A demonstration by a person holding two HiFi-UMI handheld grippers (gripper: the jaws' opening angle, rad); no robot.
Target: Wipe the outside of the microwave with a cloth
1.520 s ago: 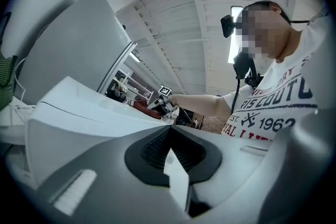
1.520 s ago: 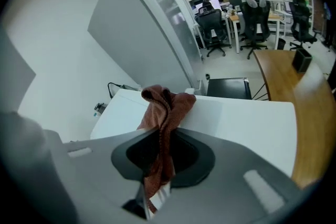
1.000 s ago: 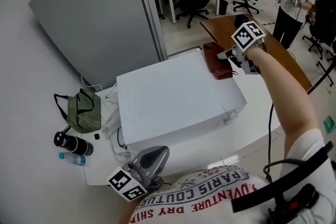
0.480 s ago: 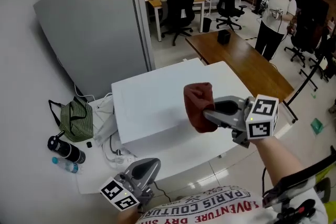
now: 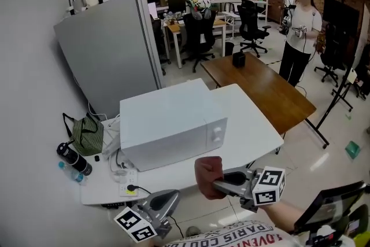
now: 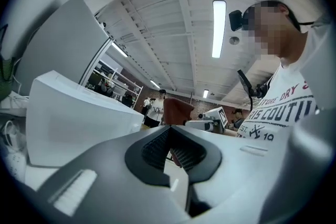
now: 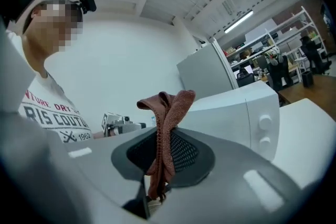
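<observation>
The white microwave (image 5: 173, 124) stands on a white table (image 5: 254, 130), with its door and knobs (image 7: 261, 122) facing me. My right gripper (image 5: 215, 184) is held low in front of the table's near edge, apart from the microwave, and is shut on a reddish-brown cloth (image 5: 208, 176). The cloth (image 7: 167, 134) hangs folded between the pads and sticks up above them. My left gripper (image 5: 165, 198) hangs at the bottom of the head view, shut with nothing in it. In the left gripper view the microwave (image 6: 79, 118) and the cloth (image 6: 176, 110) show beyond the jaws.
A green striped bag (image 5: 88, 133), a black flask (image 5: 74, 159) and a power strip with cables (image 5: 124, 173) lie left of the microwave. A grey cabinet (image 5: 110, 49) stands behind it. A brown wooden table (image 5: 260, 87) and a standing person (image 5: 298, 32) are at the right.
My right gripper has carried the cloth from the microwave's far top edge back toward me, down to below the table's front edge. The head view has pulled back. The left gripper stays low.
</observation>
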